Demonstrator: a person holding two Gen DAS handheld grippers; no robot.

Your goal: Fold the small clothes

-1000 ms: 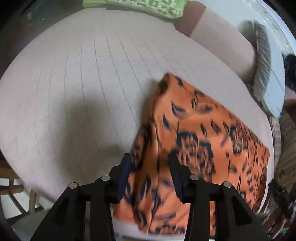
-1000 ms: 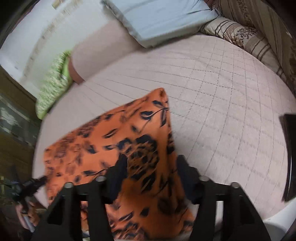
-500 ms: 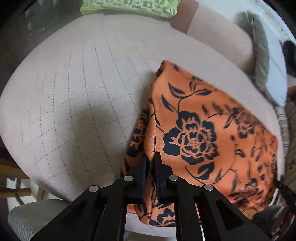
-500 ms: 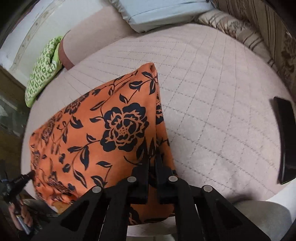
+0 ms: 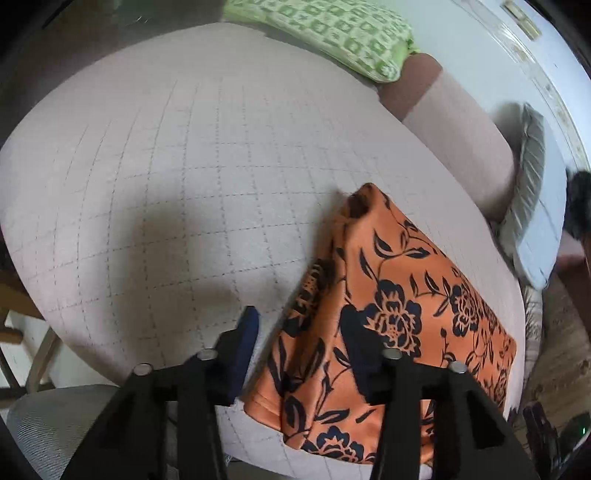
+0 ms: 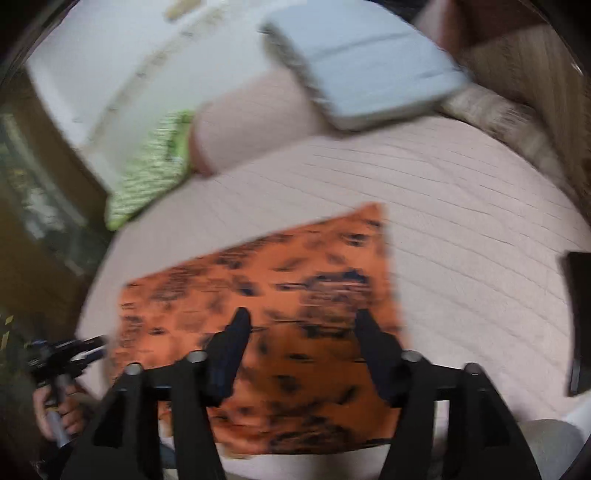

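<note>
An orange cloth with black flowers [image 5: 399, 314] lies on the pale quilted bed, folded, with a bunched corner at its far end. My left gripper [image 5: 301, 325] is open above the cloth's near left edge and holds nothing. In the right wrist view, which is blurred by motion, the cloth [image 6: 295, 273] lies flat as a rough rectangle. My right gripper [image 6: 301, 325] is open above its near edge and holds nothing.
A green patterned pillow [image 5: 332, 33] and a pink bolster [image 5: 458, 125] lie at the head of the bed [image 5: 166, 166]. A grey-blue pillow [image 6: 362, 62] lies beside them. A dark flat object [image 6: 580, 317] rests at the bed's right edge.
Both grippers were shut on the cloth's near edge half a second ago. Both have now opened, let go of it and drawn back. The cloth has dropped flat.
</note>
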